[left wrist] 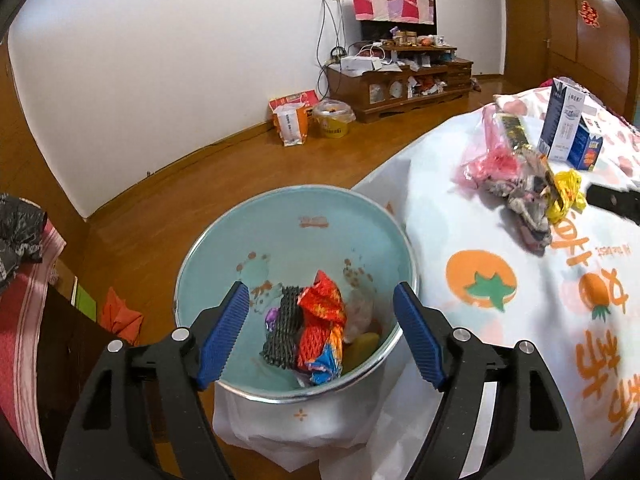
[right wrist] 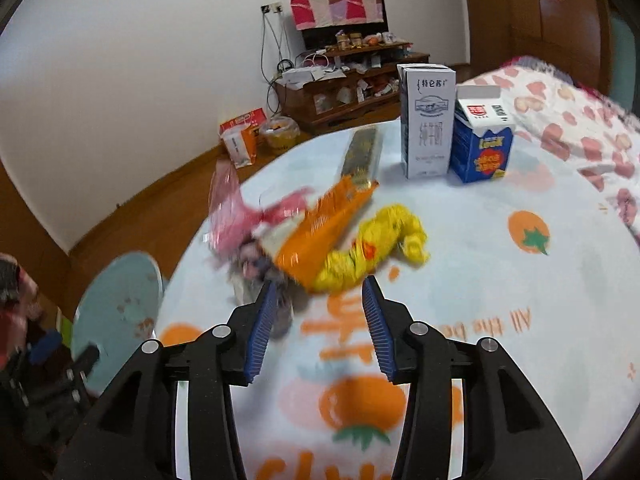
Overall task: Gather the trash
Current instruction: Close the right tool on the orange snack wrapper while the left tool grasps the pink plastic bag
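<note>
Right wrist: right gripper (right wrist: 320,330) jaws apart, empty; yellow wrapper (right wrist: 372,248) just ahead on table.

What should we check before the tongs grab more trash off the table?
1. Left tongs empty and open over the bin: ok.
2. Right tongs open, nothing between them: ok.
3. Trash left on the table, yellow wrapper and orange wrapper: ok.
4. Right tongs lined up on the yellow wrapper: cannot tell, the picture is blurred.
5. Room left in the bin: ok.
6. Milk carton and blue carton upright, clear of the pile: ok.
</note>
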A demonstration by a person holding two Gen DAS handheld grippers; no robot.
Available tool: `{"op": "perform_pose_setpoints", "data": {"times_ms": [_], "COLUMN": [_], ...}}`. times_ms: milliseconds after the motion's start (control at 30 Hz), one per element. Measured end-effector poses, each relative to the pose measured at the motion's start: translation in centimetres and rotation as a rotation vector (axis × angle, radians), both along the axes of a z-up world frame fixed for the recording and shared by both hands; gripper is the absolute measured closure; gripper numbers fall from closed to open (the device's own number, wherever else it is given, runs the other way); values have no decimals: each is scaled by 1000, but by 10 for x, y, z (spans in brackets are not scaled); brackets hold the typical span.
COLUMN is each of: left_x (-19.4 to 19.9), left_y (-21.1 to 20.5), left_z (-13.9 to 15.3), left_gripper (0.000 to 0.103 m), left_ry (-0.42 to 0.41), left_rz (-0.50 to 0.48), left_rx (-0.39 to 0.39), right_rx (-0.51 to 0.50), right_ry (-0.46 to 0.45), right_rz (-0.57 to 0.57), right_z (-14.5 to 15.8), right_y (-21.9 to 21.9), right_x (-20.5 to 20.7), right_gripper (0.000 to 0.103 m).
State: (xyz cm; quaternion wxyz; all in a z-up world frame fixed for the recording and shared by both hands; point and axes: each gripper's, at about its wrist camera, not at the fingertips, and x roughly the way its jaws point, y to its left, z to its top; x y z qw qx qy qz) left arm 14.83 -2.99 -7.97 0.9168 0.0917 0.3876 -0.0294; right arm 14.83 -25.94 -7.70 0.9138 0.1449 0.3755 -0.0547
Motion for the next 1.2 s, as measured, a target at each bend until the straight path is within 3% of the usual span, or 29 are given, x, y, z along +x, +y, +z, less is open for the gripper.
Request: {"op": "perform_pose_setpoints", "data": {"times_ms": [100, 300, 367, 467, 533, 633, 833, 1067, 1133, 1200], "left_x": [3, 13, 15, 19, 21, 24, 33, 51, 56, 61], "left_y": [-1, 2, 4, 5, 4, -4, -28, -63, -72, -88], "left_z": [6, 10, 8, 5, 3, 3, 7, 11, 9, 8], "left_gripper": [30, 30, 30, 30, 30, 30, 30, 30, 30, 30], "left_ry": [-11, -13, -10, -3, 0, 1, -12, -12, -13, -20], "left_rz": [7, 29, 34, 39, 40, 27, -20, -100, -115, -140], "left_rx": [-6, -6, -4, 0, 1, -1, -3, -43, -43, -32], "right_rx": [65, 102, 152, 180, 159, 109, 34, -149, -157, -94], "right_ry": [-2, 98, 149, 155, 141, 117, 37, -22, 0, 46], "right_rz": [-23, -64, -64, -44, -31, 12, 15, 29, 3, -36], "right_z": [4, -17, -31, -36, -34, -26, -5, 6, 0, -9], "right_y": [-6, -6, -8, -9, -9, -5, -17, -42, -58, -85], "right_x": [21, 73, 84, 86, 83, 75, 48, 4, -7, -18], "right_gripper": [47, 47, 49, 60, 75, 87, 89, 88, 87, 87]}}
